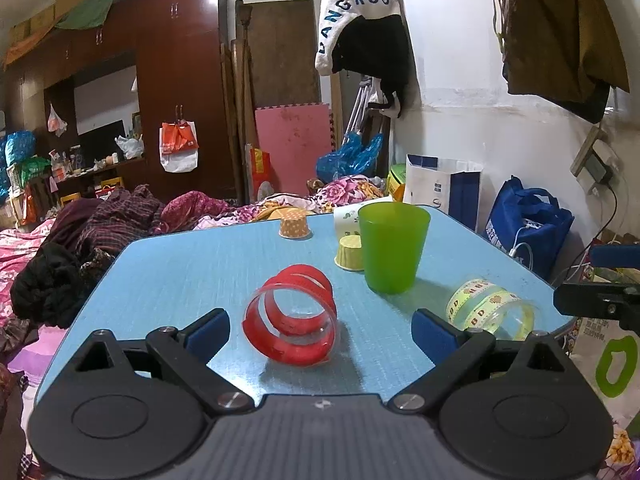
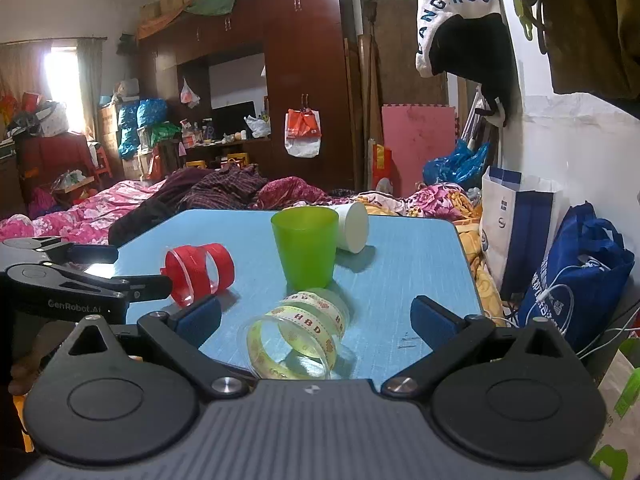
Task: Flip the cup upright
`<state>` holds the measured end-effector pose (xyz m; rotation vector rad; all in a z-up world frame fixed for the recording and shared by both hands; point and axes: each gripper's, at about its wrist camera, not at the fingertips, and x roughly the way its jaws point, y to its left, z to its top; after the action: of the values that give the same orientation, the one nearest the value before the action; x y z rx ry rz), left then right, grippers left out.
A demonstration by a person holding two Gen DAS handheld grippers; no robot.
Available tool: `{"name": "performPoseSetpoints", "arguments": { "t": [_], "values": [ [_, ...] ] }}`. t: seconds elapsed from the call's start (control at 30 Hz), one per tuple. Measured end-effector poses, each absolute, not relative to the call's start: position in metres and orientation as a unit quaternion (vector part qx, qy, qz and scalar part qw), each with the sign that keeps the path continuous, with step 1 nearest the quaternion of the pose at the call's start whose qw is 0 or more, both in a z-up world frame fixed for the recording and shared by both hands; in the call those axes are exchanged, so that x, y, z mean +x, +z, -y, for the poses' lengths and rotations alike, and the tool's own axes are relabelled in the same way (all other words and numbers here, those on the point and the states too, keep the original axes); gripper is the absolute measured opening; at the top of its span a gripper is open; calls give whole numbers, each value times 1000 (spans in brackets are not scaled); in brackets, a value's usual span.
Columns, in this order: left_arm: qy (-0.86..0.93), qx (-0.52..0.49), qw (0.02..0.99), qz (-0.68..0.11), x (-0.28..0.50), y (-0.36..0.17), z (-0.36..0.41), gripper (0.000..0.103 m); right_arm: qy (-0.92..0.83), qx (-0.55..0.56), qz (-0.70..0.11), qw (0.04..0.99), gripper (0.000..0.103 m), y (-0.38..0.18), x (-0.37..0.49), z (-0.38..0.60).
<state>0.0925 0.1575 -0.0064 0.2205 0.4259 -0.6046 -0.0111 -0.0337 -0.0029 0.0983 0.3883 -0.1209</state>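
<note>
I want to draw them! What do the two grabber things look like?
Each hand-held gripper, left and right, has a grey ribbed body, black linkage arms with silver screws, round black discs, and blue pads on its fingertips. White "GenRobot.AI" lettering marks the left one's side.

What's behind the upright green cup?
Behind the green cup a white paper cup lies on its side, and a yellow paper cup stands upside down. Parts of both are hidden.

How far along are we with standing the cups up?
Done: the green cup stands upright. In hand: nothing; left tongs are open around the lying red cup, right tongs open around the lying yellow cup. Left: both, plus the tipped white cup.
</note>
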Motion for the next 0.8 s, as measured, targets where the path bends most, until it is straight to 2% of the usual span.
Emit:
{"name": "performPoseSetpoints", "arguments": {
  "t": [0.8],
  "values": [
    [-291, 104, 928, -210, 93, -8, -155, 99, -58, 49, -192, 978, 102, 0, -15, 30]
  ]
}}
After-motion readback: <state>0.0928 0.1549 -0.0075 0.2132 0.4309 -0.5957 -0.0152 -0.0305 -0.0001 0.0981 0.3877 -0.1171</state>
